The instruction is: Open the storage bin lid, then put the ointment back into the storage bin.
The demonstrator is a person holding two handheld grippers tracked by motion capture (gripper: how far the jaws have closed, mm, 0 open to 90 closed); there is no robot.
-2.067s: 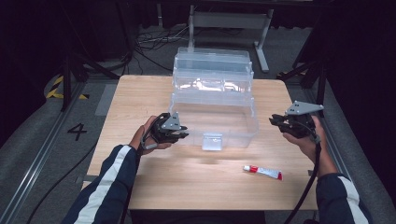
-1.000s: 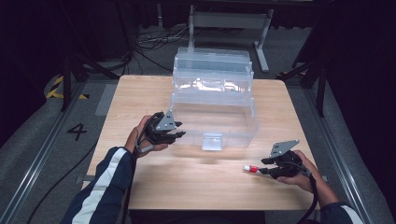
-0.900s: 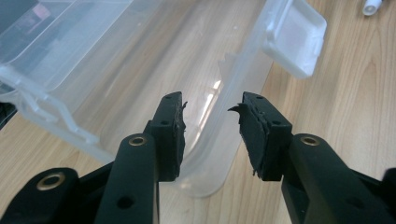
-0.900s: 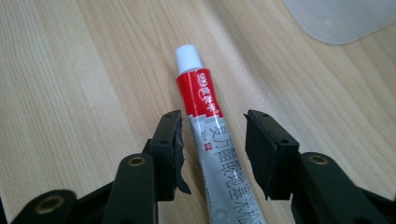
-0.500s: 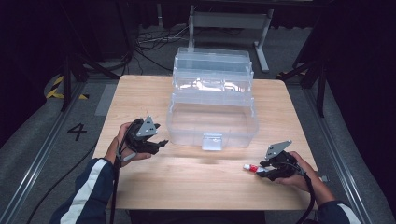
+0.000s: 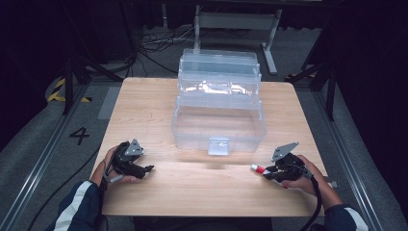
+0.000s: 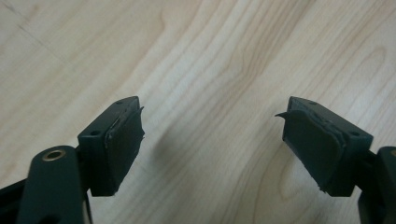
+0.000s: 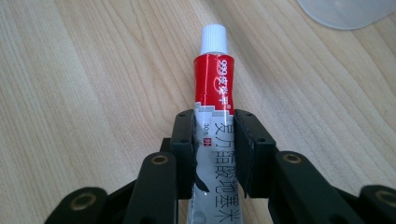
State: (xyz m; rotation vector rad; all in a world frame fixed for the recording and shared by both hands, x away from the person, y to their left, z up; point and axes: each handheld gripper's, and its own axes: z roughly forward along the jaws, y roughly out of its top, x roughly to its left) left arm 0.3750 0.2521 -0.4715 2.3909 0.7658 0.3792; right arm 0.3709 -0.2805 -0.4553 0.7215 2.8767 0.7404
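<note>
A small tube [image 6: 257, 168] with a red band and white cap lies on the wooden table [image 6: 144, 106] at the front right, cap pointing left. My right gripper [image 6: 268, 172] has just been closing, and its pads press on both sides of the tube [image 8: 212, 79] in the right gripper view, where the gripper [image 8: 214, 140] holds the grey lower body. My left gripper [image 6: 146, 169] rests low at the front left. Its jaws have just been opening, and the left gripper [image 7: 212, 135] stands wide open over bare wood with nothing between the pads.
A clear plastic tiered box [image 6: 219, 120] with a front latch stands open in the middle of the table, its trays stepped back. A corner of clear plastic [image 8: 348, 11] shows beyond the tube. Black floor, cables and stands surround the table.
My left hand has moved from the box's front left corner out to the table's front left and down, and its jaws have opened. My right hand came down to the tube and its jaws narrowed onto it.
</note>
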